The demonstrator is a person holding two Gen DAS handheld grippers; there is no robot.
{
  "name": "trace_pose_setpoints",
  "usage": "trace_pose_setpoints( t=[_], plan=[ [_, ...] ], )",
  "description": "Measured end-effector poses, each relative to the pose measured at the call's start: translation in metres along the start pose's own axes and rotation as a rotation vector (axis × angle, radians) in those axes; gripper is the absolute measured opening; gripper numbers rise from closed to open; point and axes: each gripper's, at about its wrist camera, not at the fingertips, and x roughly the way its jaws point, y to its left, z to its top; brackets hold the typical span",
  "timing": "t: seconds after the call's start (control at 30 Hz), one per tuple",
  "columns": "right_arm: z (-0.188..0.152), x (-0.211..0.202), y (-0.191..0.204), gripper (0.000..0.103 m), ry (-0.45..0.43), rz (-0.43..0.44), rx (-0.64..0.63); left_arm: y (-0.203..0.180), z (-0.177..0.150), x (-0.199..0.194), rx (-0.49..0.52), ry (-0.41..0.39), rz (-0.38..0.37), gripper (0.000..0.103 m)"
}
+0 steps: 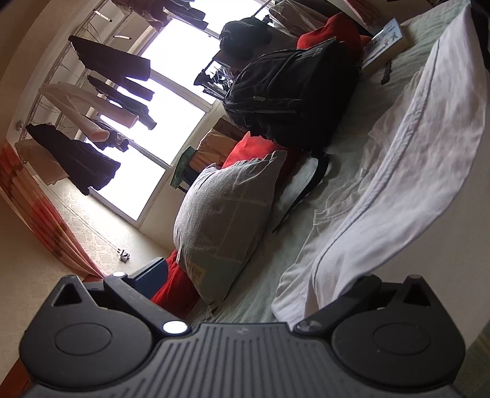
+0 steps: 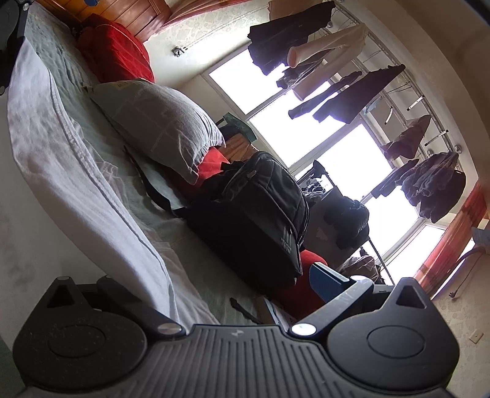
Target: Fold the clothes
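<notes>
A white garment (image 1: 413, 159) lies along the pale green bed sheet (image 1: 428, 27), with one long edge raised and blurred. In the left wrist view my left gripper (image 1: 260, 272) stands open. Its blue left finger (image 1: 153, 274) is bare, and its right finger is hidden under the garment's near corner. The right wrist view mirrors this: the garment (image 2: 61, 153) covers the left finger of my right gripper (image 2: 214, 275), which is open, and its blue right finger (image 2: 327, 275) is free. A dark shape at that view's top left corner looks like the other gripper (image 2: 9, 39).
A black backpack (image 1: 291, 91) (image 2: 254, 220) and a grey pillow (image 1: 226, 220) (image 2: 159, 122) sit on the bed beyond the garment, with red bedding (image 1: 330, 30) (image 2: 116, 52) behind. A book (image 1: 386, 43) lies at the far end. Dark clothes (image 2: 352, 101) hang before the window.
</notes>
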Motion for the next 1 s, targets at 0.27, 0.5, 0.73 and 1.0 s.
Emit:
trace_pose_setpoints(
  t=[0.27,0.5,0.73,1.0],
  plan=[
    [0.009,0.048,-0.001,0.103,0.033,0.002,-0.002,0.001,0.002,0.046,-0.012,-0.01,-0.026,0.103],
    [0.006,0.087,0.007,0.103,0.108,0.034,0.002,-0.007,0.0,0.085,-0.012,0.005,-0.085,0.103],
    [-0.003,0.118,0.026,0.103,0.21,0.128,0.034,-0.005,-0.011,0.08,-0.047,0.038,-0.186,0.102],
    [-0.01,0.101,0.004,0.103,0.244,0.246,0.143,0.012,-0.023,0.046,-0.097,0.056,-0.301,0.102]
  ],
)
